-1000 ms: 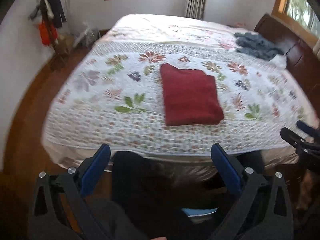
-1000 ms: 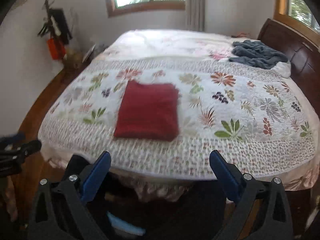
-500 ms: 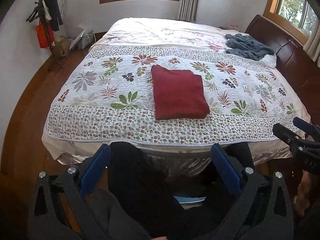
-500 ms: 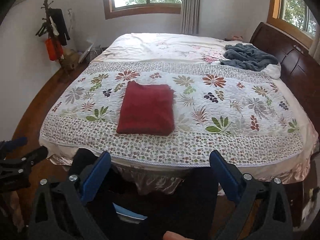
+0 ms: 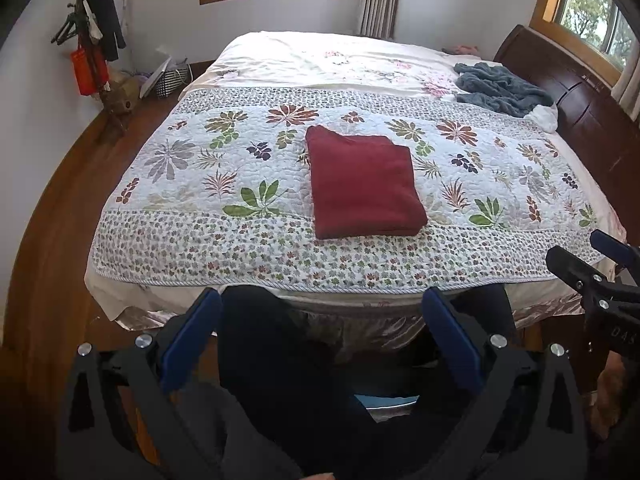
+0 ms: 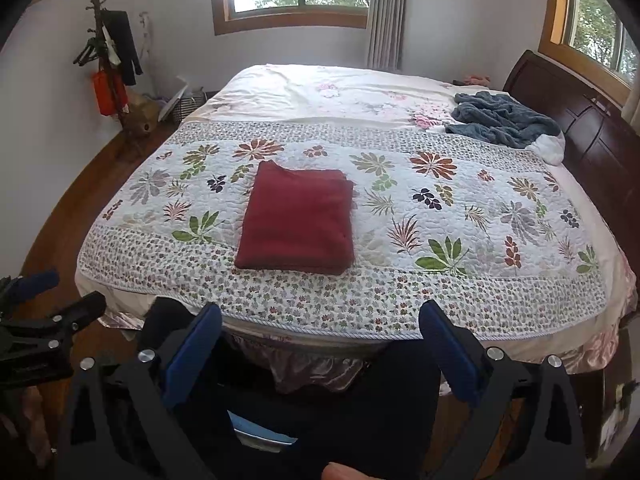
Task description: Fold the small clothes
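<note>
Your bed (image 5: 280,264) wears a floral quilt (image 5: 192,184); a folded red garment (image 5: 364,190) lies mid-quilt, a crumpled blue-grey blanket (image 5: 500,88) at two o'clock.

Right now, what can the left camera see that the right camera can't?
Only the left wrist view shows the right gripper, at its right edge. Only the right wrist view shows the left gripper, at its left edge. Both show the folded red cloth on the flowery quilt, the rumpled blue blanket by the headboard, and the coat stand.
</note>
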A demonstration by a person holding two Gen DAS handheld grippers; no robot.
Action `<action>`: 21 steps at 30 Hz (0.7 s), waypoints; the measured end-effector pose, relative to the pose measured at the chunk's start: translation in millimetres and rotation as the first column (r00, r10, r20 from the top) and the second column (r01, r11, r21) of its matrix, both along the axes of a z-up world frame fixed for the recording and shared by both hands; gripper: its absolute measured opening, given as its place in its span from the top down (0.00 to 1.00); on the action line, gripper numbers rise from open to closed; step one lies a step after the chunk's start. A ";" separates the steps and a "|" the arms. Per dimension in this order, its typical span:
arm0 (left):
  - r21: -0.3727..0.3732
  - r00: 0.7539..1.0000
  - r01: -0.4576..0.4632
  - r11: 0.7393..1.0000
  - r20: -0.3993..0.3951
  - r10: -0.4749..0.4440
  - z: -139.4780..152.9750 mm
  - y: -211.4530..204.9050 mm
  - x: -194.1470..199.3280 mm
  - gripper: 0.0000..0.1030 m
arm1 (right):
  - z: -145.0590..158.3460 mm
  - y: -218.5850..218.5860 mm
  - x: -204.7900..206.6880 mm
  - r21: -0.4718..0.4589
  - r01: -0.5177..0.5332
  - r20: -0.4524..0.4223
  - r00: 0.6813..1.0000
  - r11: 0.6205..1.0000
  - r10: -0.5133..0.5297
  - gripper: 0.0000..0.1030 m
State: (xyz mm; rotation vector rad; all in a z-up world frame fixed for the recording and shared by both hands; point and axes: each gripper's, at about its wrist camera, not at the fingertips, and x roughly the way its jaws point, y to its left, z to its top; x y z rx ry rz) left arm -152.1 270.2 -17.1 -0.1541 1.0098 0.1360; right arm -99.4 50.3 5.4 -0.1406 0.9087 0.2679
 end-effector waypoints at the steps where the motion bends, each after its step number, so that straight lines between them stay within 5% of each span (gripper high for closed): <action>1: -0.001 1.000 0.002 1.000 -0.004 -0.002 -1.1 -0.5 0.8 0.03 | -0.4 -0.1 0.5 0.000 0.000 -0.001 1.000 1.000 0.000 0.04; 21: -0.007 1.000 0.009 1.000 -0.018 -0.009 -7.0 -4.0 7.3 0.03 | -5.6 -2.8 4.1 -0.010 0.004 -0.001 1.000 1.000 -0.004 0.04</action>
